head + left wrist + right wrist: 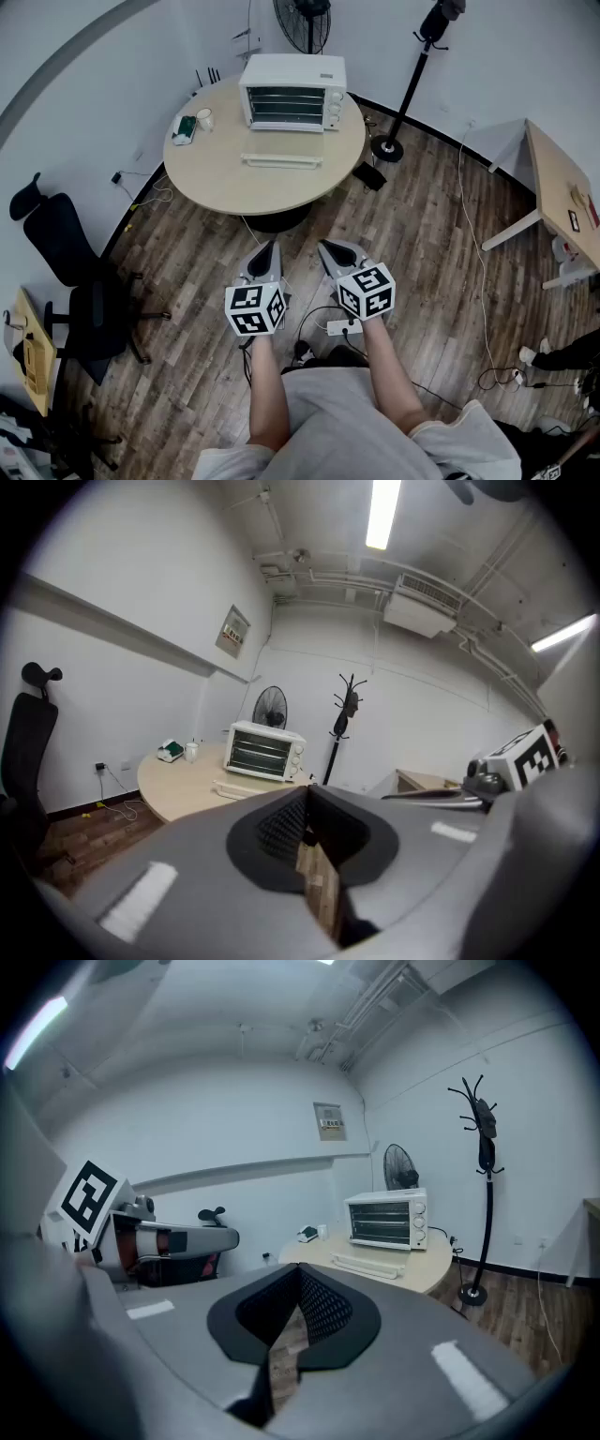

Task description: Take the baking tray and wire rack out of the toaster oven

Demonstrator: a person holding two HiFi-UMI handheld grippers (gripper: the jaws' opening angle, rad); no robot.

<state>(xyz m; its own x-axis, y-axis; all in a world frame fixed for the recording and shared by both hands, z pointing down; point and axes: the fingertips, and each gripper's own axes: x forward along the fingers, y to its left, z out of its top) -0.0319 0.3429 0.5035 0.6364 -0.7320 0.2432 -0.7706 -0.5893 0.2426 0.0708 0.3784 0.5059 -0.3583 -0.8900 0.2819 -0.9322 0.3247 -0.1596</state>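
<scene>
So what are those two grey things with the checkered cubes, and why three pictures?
A person holds two hand tools: the left gripper and the right gripper. The cubes are part of them. One picture comes from a camera on the person's head, looking down. The other two come from a camera on each gripper, looking along its jaws. Both pairs of jaws are shut and hold nothing. Ahead stands a round table with a white oven, a mug and a small green thing.

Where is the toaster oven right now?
In the head view, top centre: the toaster oven stands at the far edge of the round table, right of the mug.
</scene>
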